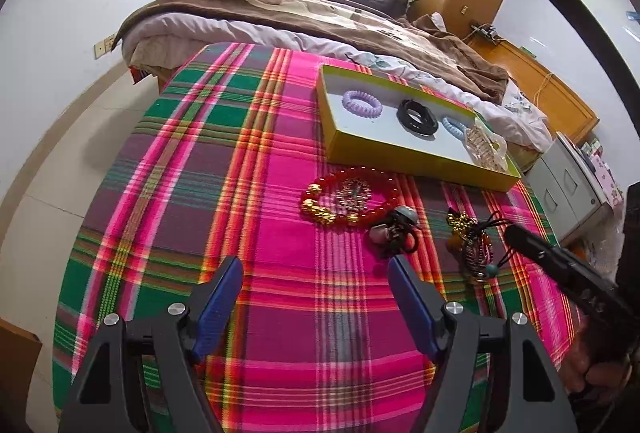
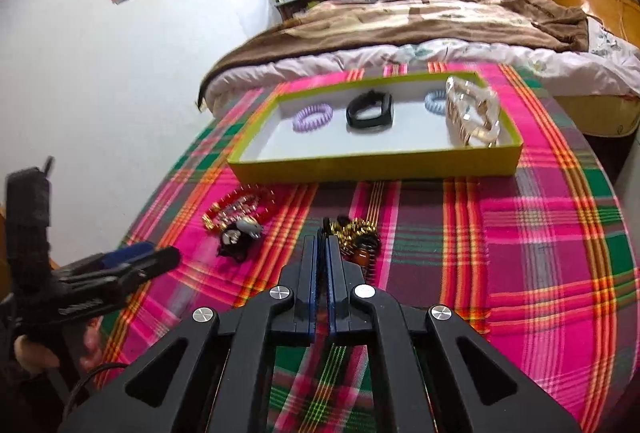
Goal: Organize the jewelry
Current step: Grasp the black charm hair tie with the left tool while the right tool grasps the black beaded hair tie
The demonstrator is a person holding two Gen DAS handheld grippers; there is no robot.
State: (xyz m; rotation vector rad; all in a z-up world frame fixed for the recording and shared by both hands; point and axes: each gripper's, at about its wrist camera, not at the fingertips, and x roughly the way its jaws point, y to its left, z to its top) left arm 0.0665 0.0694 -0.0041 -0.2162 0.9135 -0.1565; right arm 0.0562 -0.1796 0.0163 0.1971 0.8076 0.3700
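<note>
A yellow-green box [image 1: 400,149] [image 2: 376,169] on the plaid cloth holds a purple coil tie [image 1: 362,103], a black band [image 1: 416,115], a blue coil tie [image 1: 454,127] and a clear hair claw [image 1: 486,147]. In front of it lie a red and gold bead bracelet [image 1: 320,211] [image 2: 240,209], a grey and black hair tie [image 1: 394,229] [image 2: 240,233] and a gold, amber and spring charm cluster [image 1: 476,245] [image 2: 356,237]. My right gripper [image 2: 321,237] [image 1: 514,233] is shut at the cluster's left edge, with a thin black cord pinched between its pads. My left gripper [image 1: 316,265] [image 2: 152,257] hangs open over bare cloth, short of the bracelet.
The plaid cloth [image 1: 280,313] covers a round-edged table top that falls away to the floor at the left. A bed with a brown blanket [image 1: 300,13] stands right behind the table. A grey cabinet [image 1: 568,189] is at the right.
</note>
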